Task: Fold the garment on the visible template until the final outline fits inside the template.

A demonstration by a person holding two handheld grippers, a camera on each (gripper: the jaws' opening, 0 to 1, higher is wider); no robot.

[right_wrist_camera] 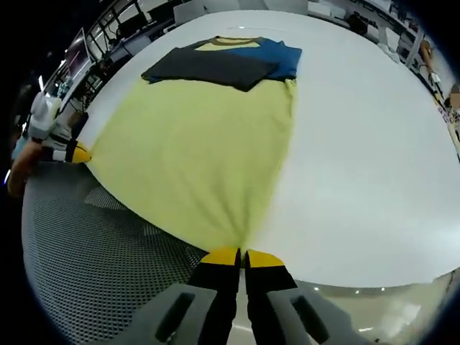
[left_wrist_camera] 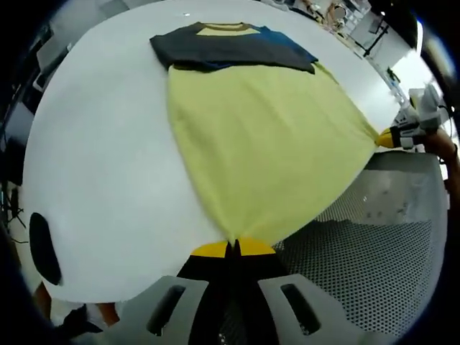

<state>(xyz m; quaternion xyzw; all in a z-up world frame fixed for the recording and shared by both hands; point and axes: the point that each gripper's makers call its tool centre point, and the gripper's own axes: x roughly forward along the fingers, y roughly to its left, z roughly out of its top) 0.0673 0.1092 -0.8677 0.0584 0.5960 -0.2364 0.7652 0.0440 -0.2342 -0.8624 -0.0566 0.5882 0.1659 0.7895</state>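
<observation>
A yellow T-shirt (left_wrist_camera: 266, 144) (right_wrist_camera: 201, 151) with dark grey and blue sleeves (left_wrist_camera: 230, 49) (right_wrist_camera: 215, 66) folded across its top lies on a white table (left_wrist_camera: 100, 158) (right_wrist_camera: 359, 158). Its hem hangs stretched past the table's near edge. My left gripper (left_wrist_camera: 234, 247) is shut on one bottom corner of the shirt. At the other bottom corner my right gripper (right_wrist_camera: 242, 254) is shut on the fabric; it also enters the left gripper view at the right (left_wrist_camera: 388, 138). The left gripper appears at the left of the right gripper view (right_wrist_camera: 77, 153).
A perforated metal surface (left_wrist_camera: 366, 273) (right_wrist_camera: 86, 266) lies below the table's near edge. Shelves and equipment (left_wrist_camera: 345, 14) stand beyond the far side of the table. A person's hand (left_wrist_camera: 442, 144) holds the right gripper.
</observation>
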